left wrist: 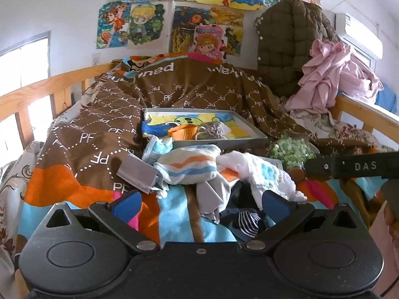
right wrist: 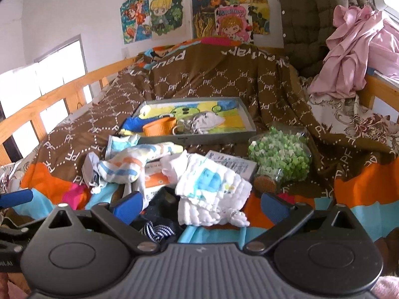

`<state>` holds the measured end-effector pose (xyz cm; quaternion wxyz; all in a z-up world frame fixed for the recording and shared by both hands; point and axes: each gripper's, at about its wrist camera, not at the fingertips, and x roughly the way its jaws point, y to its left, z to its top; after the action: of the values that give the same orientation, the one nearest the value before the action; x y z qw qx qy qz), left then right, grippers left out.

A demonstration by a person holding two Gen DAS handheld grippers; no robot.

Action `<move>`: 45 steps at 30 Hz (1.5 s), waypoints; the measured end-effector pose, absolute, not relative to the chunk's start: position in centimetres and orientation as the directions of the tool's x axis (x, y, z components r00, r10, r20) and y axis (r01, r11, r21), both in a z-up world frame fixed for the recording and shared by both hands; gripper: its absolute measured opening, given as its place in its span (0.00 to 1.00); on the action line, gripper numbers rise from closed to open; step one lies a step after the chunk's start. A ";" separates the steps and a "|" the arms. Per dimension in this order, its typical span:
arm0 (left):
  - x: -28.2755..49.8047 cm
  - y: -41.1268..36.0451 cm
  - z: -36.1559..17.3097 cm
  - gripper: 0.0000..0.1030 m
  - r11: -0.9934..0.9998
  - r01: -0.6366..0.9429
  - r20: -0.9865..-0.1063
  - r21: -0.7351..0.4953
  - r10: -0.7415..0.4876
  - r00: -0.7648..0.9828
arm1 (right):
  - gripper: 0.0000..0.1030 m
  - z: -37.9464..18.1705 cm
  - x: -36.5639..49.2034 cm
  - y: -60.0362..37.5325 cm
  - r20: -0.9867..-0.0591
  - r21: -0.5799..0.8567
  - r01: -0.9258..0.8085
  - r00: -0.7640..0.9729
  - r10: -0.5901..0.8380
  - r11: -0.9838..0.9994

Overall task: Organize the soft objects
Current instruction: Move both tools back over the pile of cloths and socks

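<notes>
A heap of soft things lies on the bed in front of both grippers. It holds a white cloth with orange and blue stripes (left wrist: 185, 165) (right wrist: 124, 168), a white quilted cloth with blue print (right wrist: 212, 191) (left wrist: 264, 174), a grey cloth (left wrist: 212, 194) and a navy striped piece (left wrist: 247, 220) (right wrist: 159, 229). My left gripper (left wrist: 199, 204) is open just short of the heap, nothing between its blue pads. My right gripper (right wrist: 202, 206) is open too, its fingers either side of the quilted cloth's near edge.
A grey tray (left wrist: 254, 127) (right wrist: 247, 114) behind the heap holds an orange bowl (left wrist: 183, 132) (right wrist: 159, 127) and a grey cloth. A bag of green pieces (right wrist: 281, 157), a grey box (left wrist: 137, 173) and a paper pack lie around. Wooden rails line both sides; a pink garment (left wrist: 329, 79) hangs at right.
</notes>
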<state>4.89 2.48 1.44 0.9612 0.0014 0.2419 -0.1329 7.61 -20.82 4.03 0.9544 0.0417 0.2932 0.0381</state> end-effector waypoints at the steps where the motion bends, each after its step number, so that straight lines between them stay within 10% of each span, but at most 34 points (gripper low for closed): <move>1: 4.8 2.3 1.4 0.99 0.964 0.262 -0.468 -0.051 -0.255 0.846 | 1.00 3.9 7.7 -20.7 -0.566 0.099 -0.052 0.818 0.099 0.994; 45: 9.4 -3.9 -4.3 0.99 0.836 0.548 -0.668 -0.021 -0.420 0.615 | 1.00 1.1 15.5 -21.7 -0.738 0.165 -0.092 0.649 0.185 0.982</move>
<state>9.40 -3.87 -4.27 0.8938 0.0927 0.3454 -0.2707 15.47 -21.66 1.15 0.9062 0.0564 0.4121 0.0762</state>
